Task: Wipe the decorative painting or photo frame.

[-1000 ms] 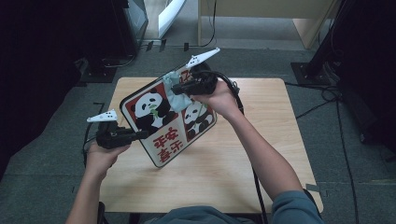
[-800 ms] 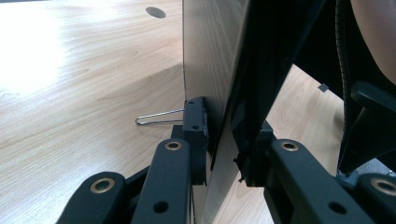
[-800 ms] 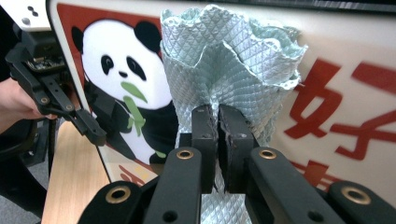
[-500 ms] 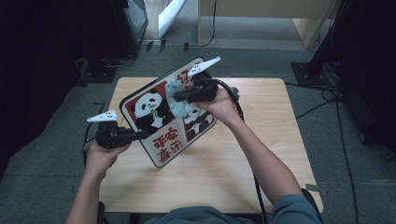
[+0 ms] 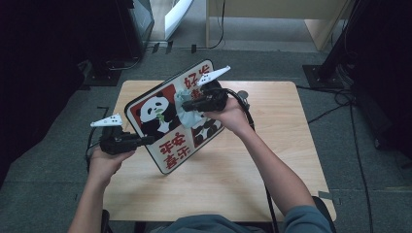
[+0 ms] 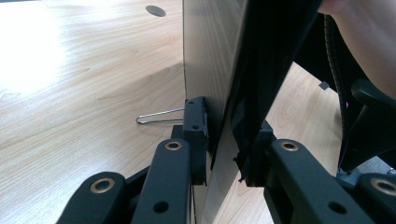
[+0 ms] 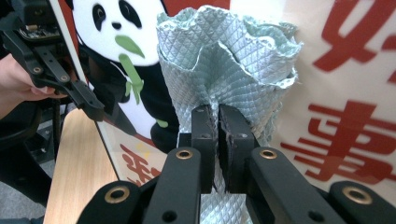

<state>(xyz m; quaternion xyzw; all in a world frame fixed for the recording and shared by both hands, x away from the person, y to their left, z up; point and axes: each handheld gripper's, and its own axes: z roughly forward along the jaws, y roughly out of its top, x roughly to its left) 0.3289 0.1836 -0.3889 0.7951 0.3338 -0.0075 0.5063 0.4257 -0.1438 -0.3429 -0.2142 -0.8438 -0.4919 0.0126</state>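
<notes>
My left claw [image 6: 223,140] clamps the square panda-printed board [image 5: 167,116] edge, tilted above the wooden bench [image 5: 272,160]; my right claw [image 7: 218,126], forearm extended, pinches the pale-green quilted cloth [image 7: 229,70] against its face.

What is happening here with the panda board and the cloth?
A person is wiping a panda board with a pale green cloth. The left claw is shut on the board's edge and holds it tilted up over the wooden table. The right claw is shut on the cloth and presses it against the board's printed face.
</notes>
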